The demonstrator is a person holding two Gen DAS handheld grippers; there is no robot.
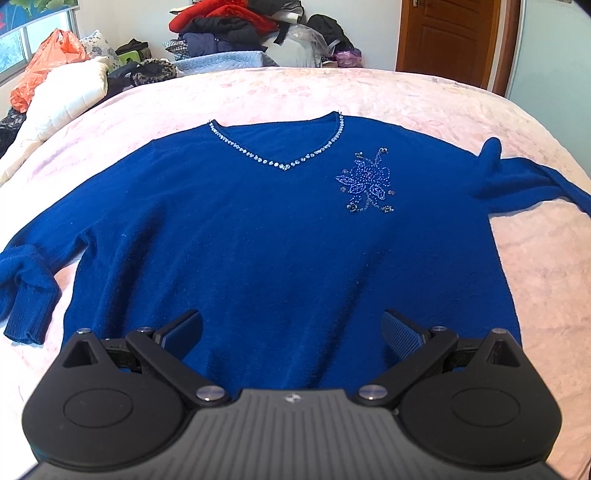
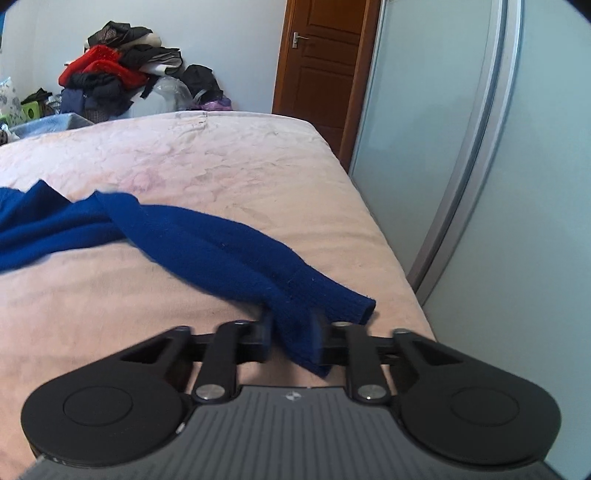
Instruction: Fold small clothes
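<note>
A: Covering nearly the whole scene is the bed, pink and faintly patterned. What lies on the bed?

B: A blue sweater, spread flat and face up in the middle of the bed, its V neck pointing toward the far edge. One sleeve stretches out to the bed's right side, near the wardrobe.

A: And past the bed?

B: A heap of clothes piled against the wall beyond the far edge, and a brown door off the bed's far right corner. An orange bag sits by the bed's far left.

A: The grippers?

B: The left gripper hovers over the hem at the bed's near edge, its fingers spread wide with nothing between them. The right gripper is clamped on the sleeve just behind its ribbed cuff, close to the bed's right edge.

A: Smallest details?

B: Rhinestones trim the neckline, with a beaded flower beside them.
</note>
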